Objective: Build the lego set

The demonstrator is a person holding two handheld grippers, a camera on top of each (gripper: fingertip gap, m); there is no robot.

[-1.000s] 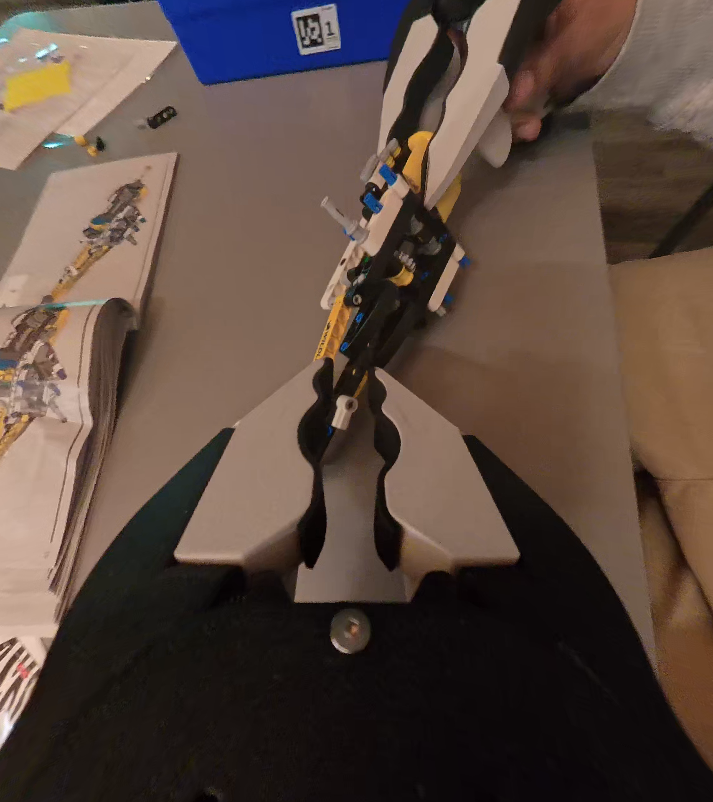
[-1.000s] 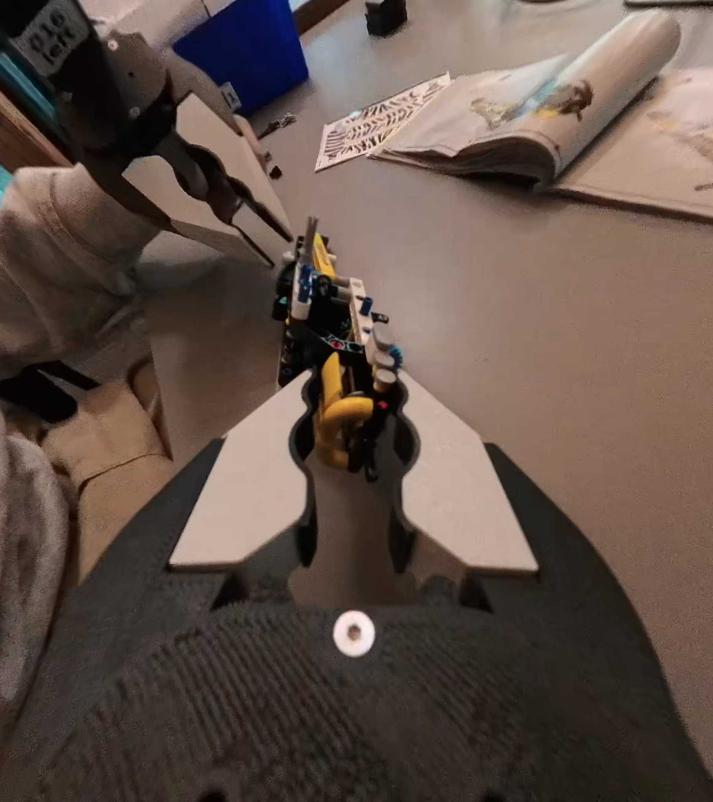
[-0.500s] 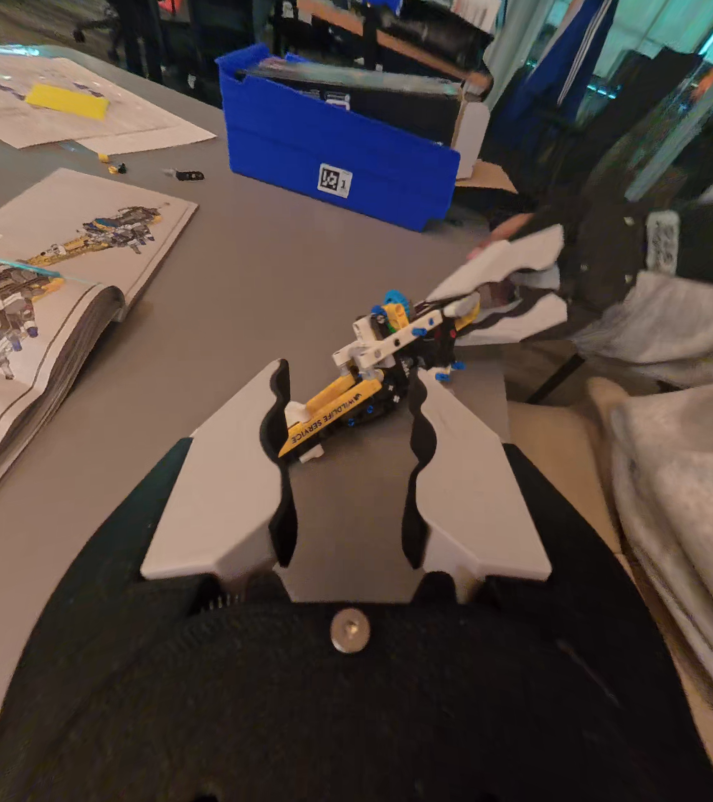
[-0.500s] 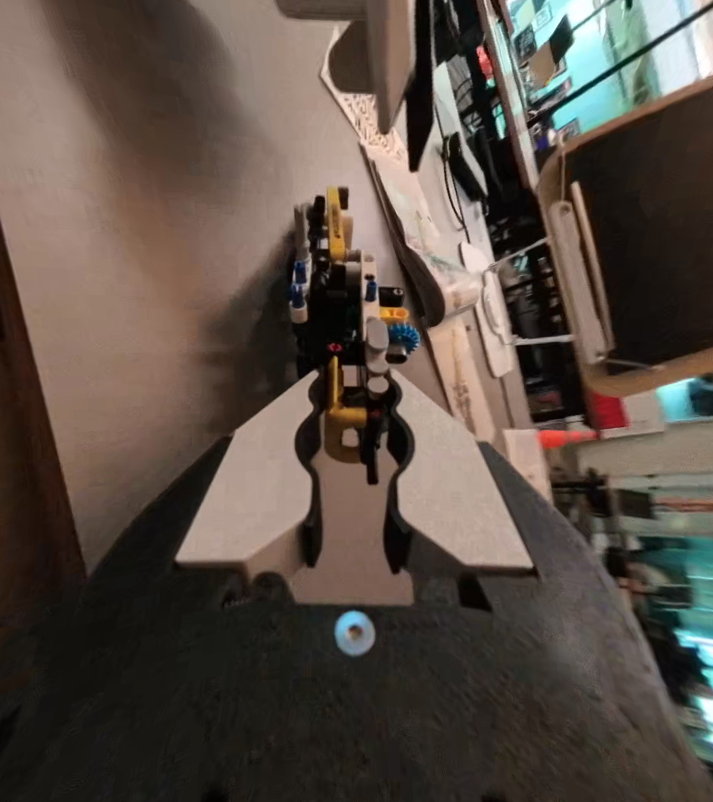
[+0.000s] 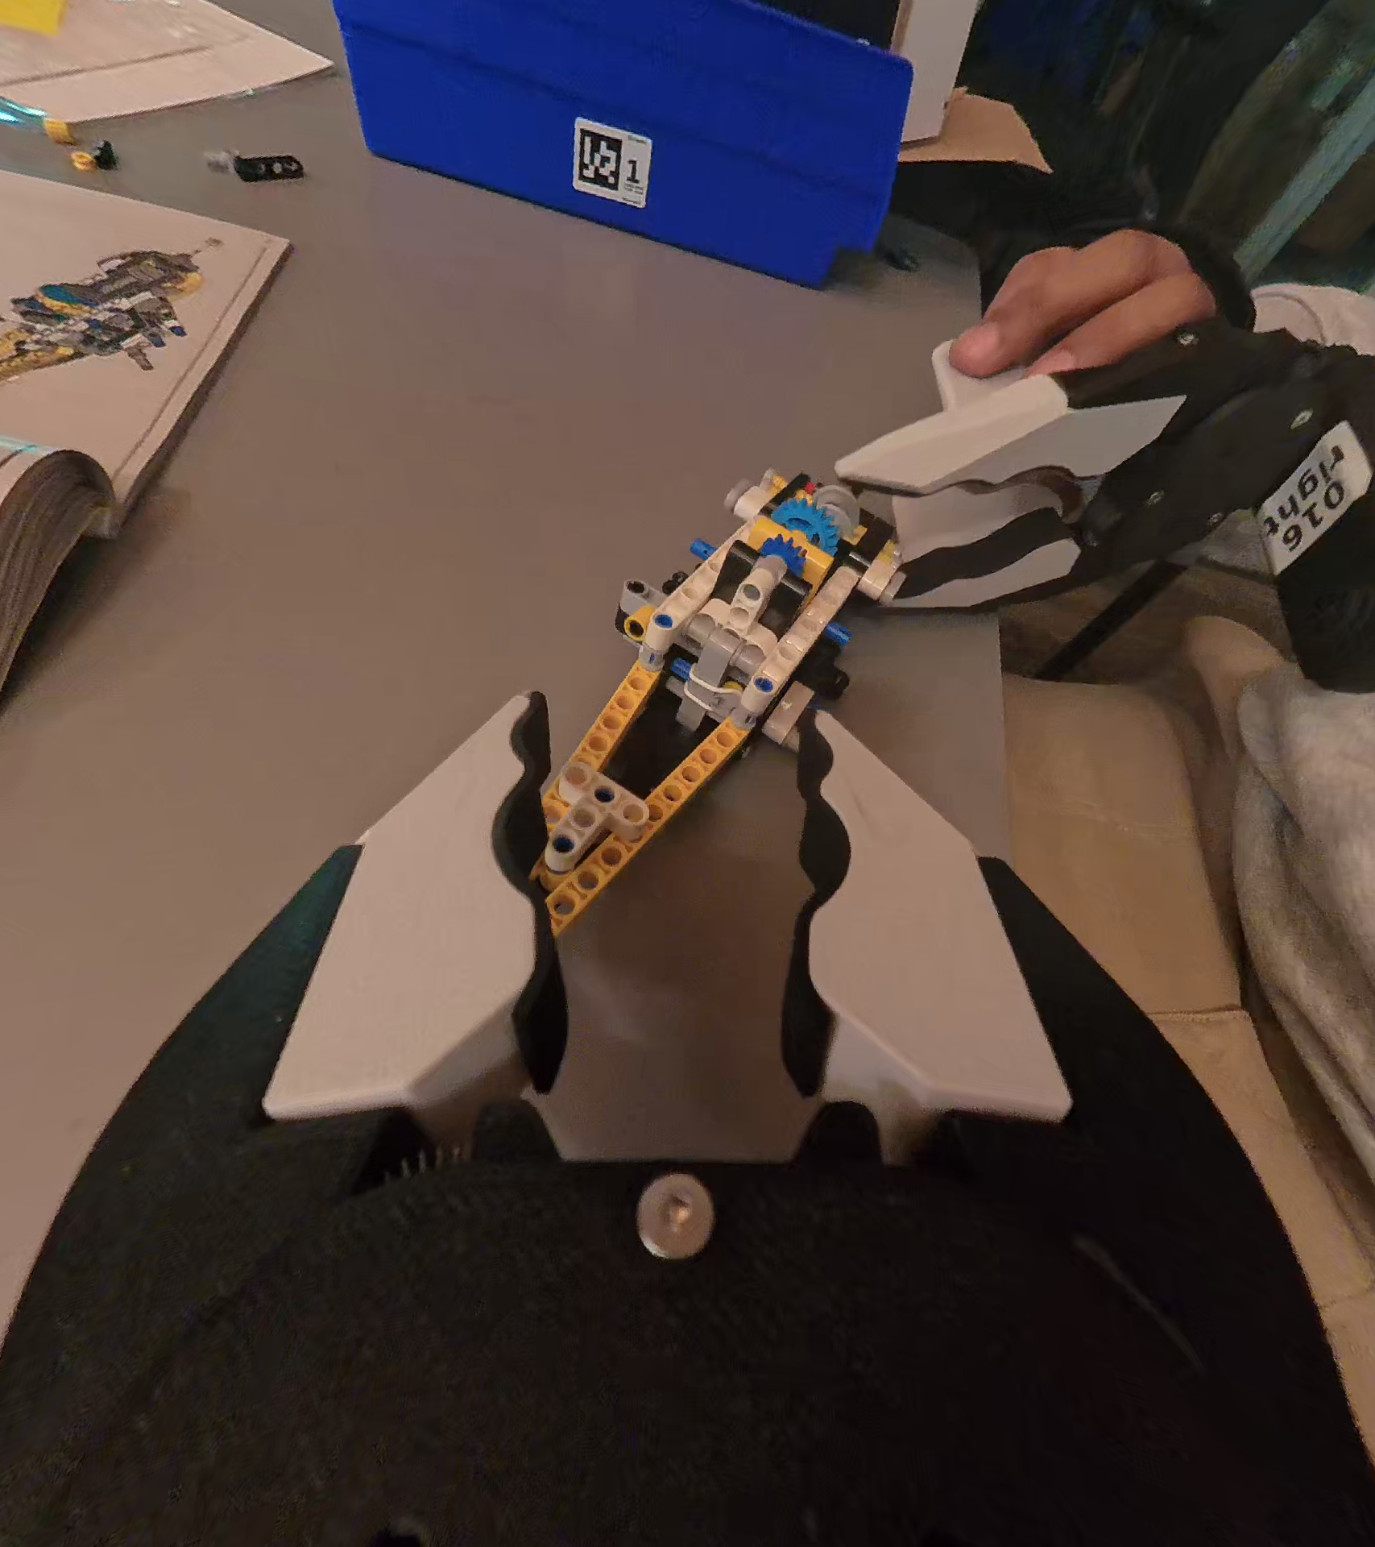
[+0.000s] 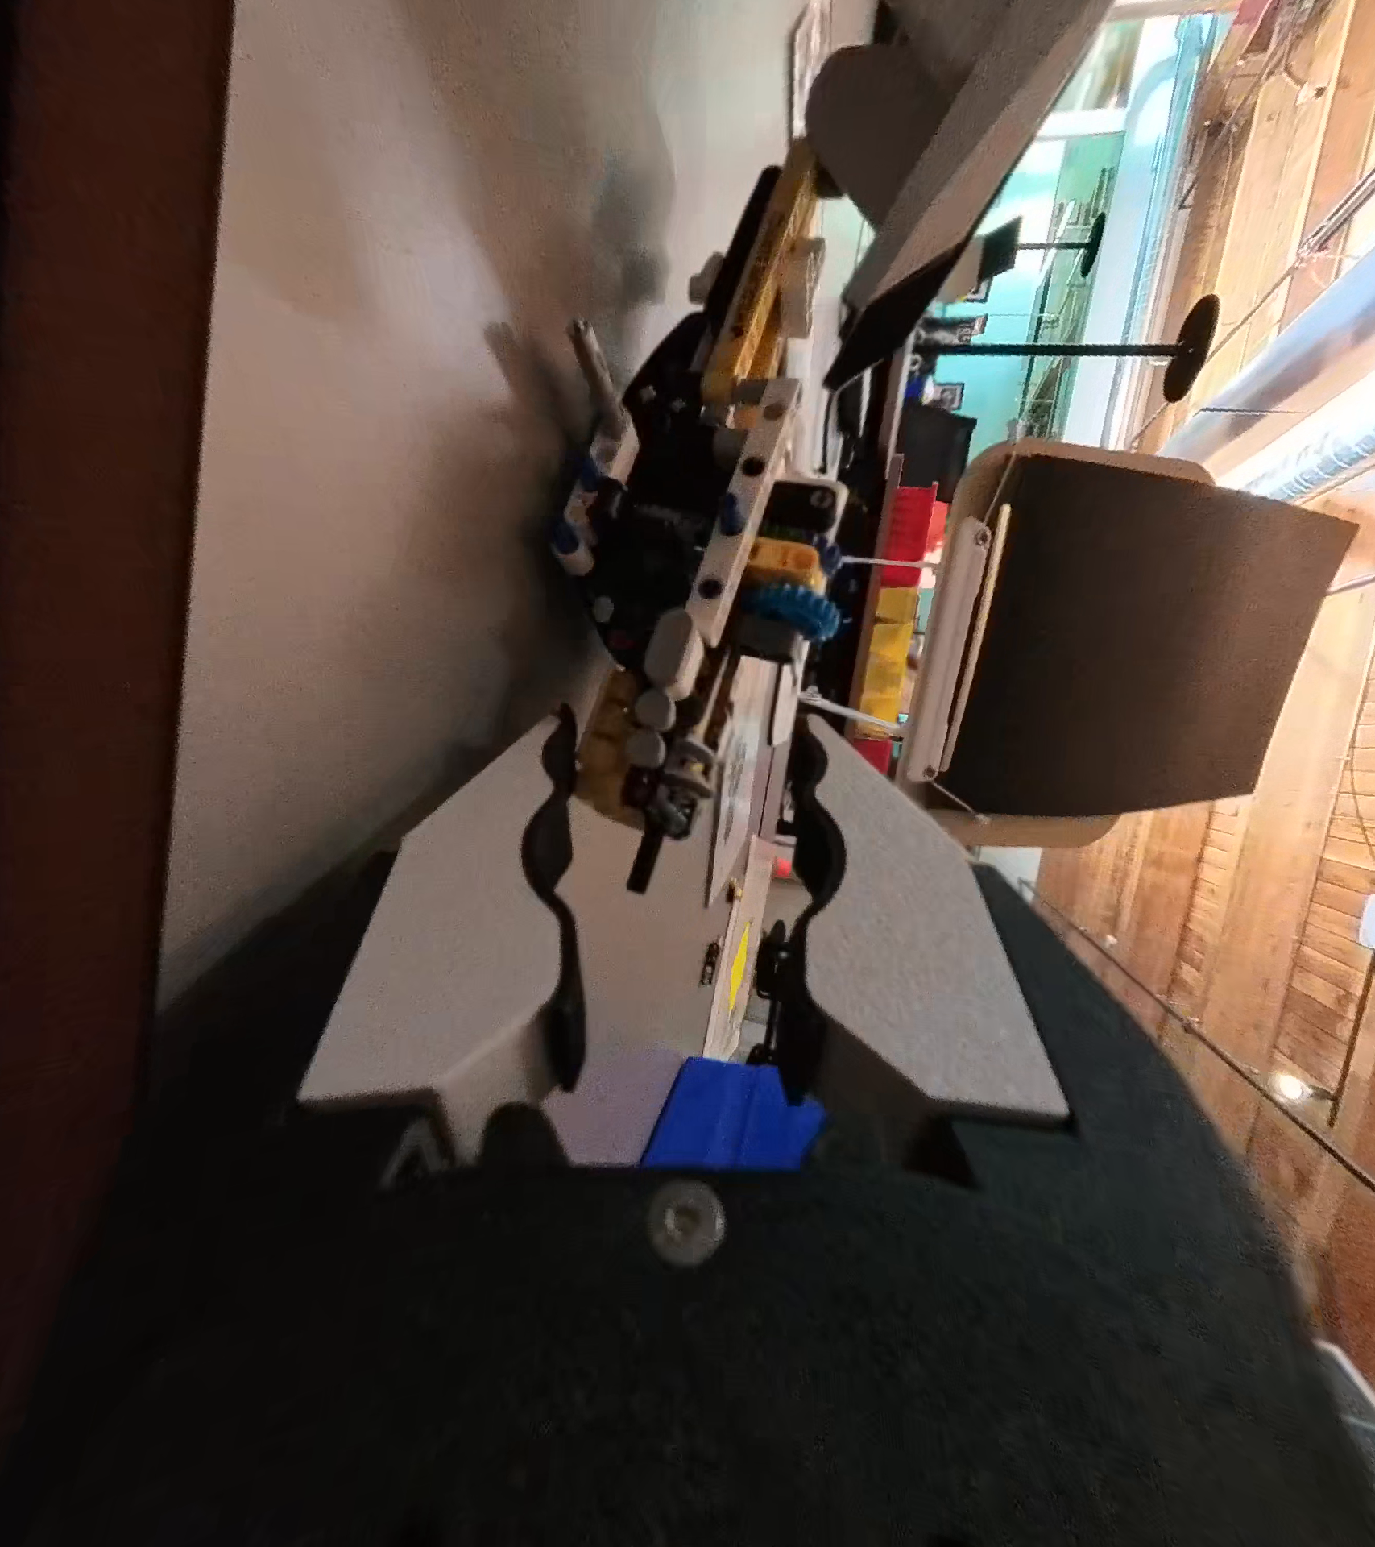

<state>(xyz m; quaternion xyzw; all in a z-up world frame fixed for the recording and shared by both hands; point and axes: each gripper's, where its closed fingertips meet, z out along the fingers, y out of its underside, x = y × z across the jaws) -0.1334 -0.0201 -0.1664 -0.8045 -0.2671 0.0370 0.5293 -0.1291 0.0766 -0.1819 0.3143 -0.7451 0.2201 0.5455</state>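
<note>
The lego model, a yellow, white and black frame with blue gears on top, lies flat near the table's right edge. My left gripper is open, with the model's yellow tail between its jaws against the left finger. My right gripper is at the model's far end, jaws apart one above the other. In the right wrist view the right gripper is open, with the model between the fingertips beside the left one. A finger of the left gripper shows at the top.
A blue bin stands at the back. An open instruction booklet lies at the left, with small loose parts and paper sheets behind it. A beige seat cushion lies beyond the table's right edge. A hand holds the right gripper.
The left gripper let go of the model's tail and opened wide. The right gripper, shut on the model's end before, has opened. The model turned from on edge to flat, gears up.
</note>
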